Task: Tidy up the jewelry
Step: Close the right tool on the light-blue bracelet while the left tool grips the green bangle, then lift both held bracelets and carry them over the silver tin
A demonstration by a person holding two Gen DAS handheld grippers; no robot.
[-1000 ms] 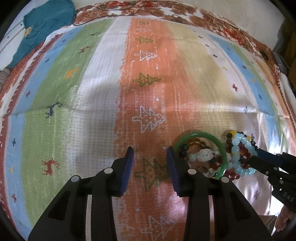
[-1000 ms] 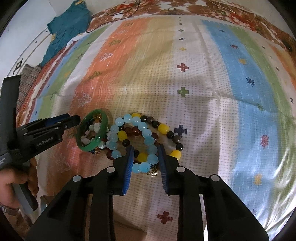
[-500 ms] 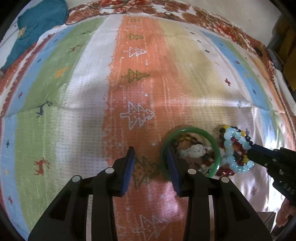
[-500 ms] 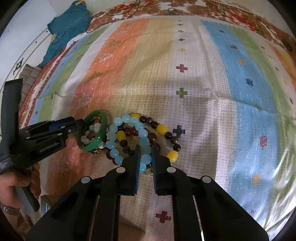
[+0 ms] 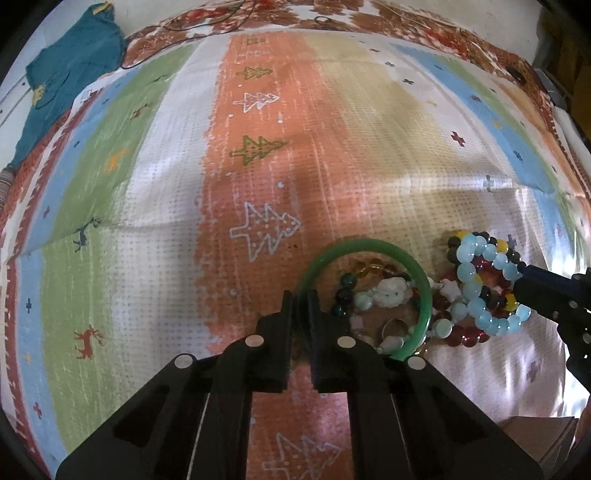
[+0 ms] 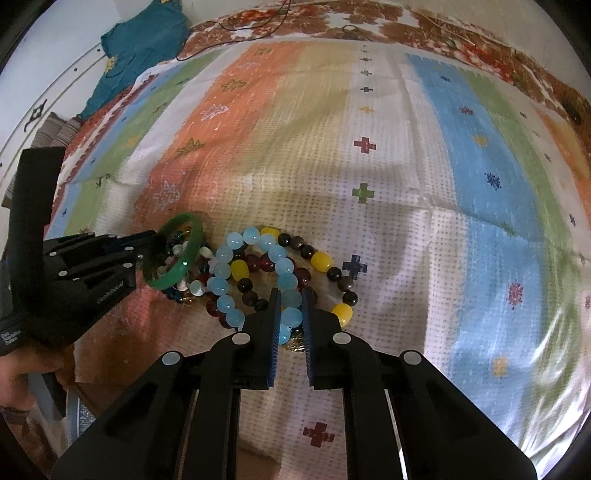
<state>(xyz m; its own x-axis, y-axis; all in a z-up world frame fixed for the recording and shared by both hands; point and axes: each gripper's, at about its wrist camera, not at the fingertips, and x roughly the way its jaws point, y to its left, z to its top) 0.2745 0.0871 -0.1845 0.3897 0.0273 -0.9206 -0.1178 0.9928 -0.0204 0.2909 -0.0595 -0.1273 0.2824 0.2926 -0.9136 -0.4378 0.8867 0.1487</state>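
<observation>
A pile of jewelry lies on a striped cloth. A green bangle (image 5: 419,275) rings a white-and-dark bead bracelet (image 5: 388,295). My left gripper (image 5: 300,301) is shut on the bangle's near left rim; it also shows in the right wrist view (image 6: 155,245), where the bangle (image 6: 184,260) looks tilted. Right of it lies a light blue bead bracelet (image 5: 469,280) tangled with a yellow-and-dark bead bracelet (image 6: 321,262) and dark red beads (image 5: 461,334). My right gripper (image 6: 291,306) is shut on the light blue bracelet (image 6: 221,271) at its near side.
The striped cloth (image 5: 258,166) with tree and cross patterns covers the whole surface. A teal garment (image 5: 66,85) lies at the far left corner. A thin dark cord (image 6: 240,35) runs along the far edge. The cloth's near edge drops off at lower right (image 5: 535,439).
Both grippers have closed: the left one slid right and shut on the green bangle's rim, the right one shut on the light blue beads. The bangle's left side now looks lifted.
</observation>
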